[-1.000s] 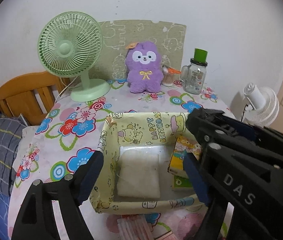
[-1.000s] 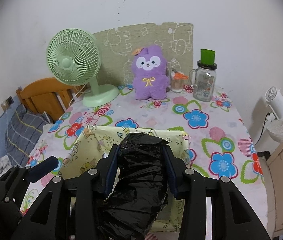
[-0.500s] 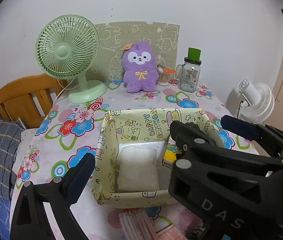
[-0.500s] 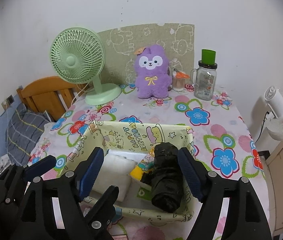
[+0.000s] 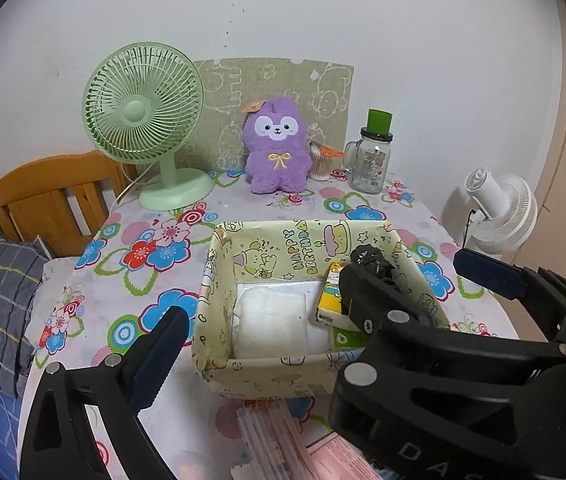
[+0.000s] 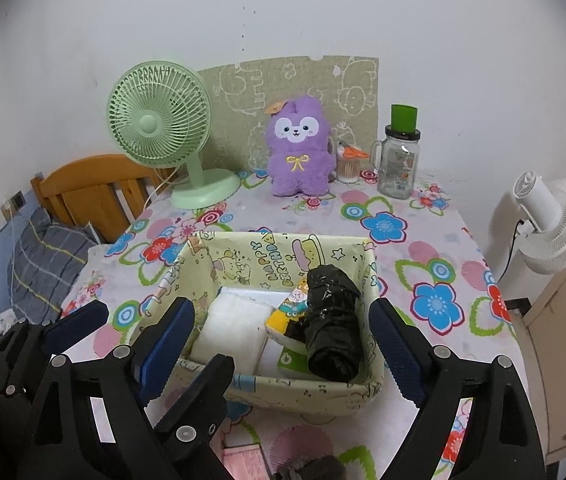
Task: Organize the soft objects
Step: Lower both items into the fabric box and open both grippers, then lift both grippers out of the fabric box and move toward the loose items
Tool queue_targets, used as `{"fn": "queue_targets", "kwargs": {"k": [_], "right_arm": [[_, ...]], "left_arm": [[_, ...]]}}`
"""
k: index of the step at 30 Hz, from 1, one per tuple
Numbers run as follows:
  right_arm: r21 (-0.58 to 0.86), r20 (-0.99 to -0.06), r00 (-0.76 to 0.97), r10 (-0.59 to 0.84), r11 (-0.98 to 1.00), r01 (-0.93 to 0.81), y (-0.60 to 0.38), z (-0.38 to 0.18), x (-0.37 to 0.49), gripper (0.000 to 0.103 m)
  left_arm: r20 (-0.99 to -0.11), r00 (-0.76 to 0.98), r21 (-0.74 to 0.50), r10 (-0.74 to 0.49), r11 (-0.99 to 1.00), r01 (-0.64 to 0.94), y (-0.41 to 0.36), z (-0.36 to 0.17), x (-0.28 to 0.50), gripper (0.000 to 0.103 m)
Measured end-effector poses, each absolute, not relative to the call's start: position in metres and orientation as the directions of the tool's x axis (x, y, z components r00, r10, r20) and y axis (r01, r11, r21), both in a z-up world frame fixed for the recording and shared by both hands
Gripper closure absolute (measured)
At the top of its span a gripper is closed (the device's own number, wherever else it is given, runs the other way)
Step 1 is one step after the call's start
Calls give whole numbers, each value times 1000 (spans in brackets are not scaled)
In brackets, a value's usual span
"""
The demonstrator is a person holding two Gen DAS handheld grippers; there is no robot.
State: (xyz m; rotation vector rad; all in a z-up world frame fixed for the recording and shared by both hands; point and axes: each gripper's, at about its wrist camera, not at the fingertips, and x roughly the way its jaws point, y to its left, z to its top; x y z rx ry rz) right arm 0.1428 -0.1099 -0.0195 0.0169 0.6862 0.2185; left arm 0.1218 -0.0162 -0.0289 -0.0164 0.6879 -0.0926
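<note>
Right gripper [image 6: 279, 334] is spread wide, its jaws having just been opening, and nothing sits between the blue pads now: the black bag roll [image 6: 333, 320] lies free in the box [image 6: 367, 394], along its right wall. I read that as a drop just made, the roll laid lengthwise so it fits beside the yellow packet [image 6: 289, 312] and the white pad [image 6: 235, 328], which lie flat on the floor of the box to keep room.

Left gripper [image 5: 323, 304] is spread too, holding nothing; one jaw hangs just off the box's left wall, the other is hidden behind the right gripper's frame in the left wrist view. I judge both are clear of the box.

On the table [image 6: 423, 248] near me lies a stack of pink packets [image 5: 283, 436], not yet in the box. The purple plush toy [image 6: 299, 148] stands upright at the far edge, well apart, between the green fan [image 6: 163, 120] and the glass jar [image 6: 397, 164]. It may be next, but I can't tell.
</note>
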Motion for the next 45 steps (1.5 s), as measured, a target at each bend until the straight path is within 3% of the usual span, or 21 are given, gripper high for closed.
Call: {"fn": "queue_targets", "kwargs": {"k": [45], "right_arm": [[64, -619, 767, 168, 984, -165, -117, -42, 73, 12]], "left_arm": [[-615, 782, -38, -103, 994, 101, -26, -54, 56, 3]]}}
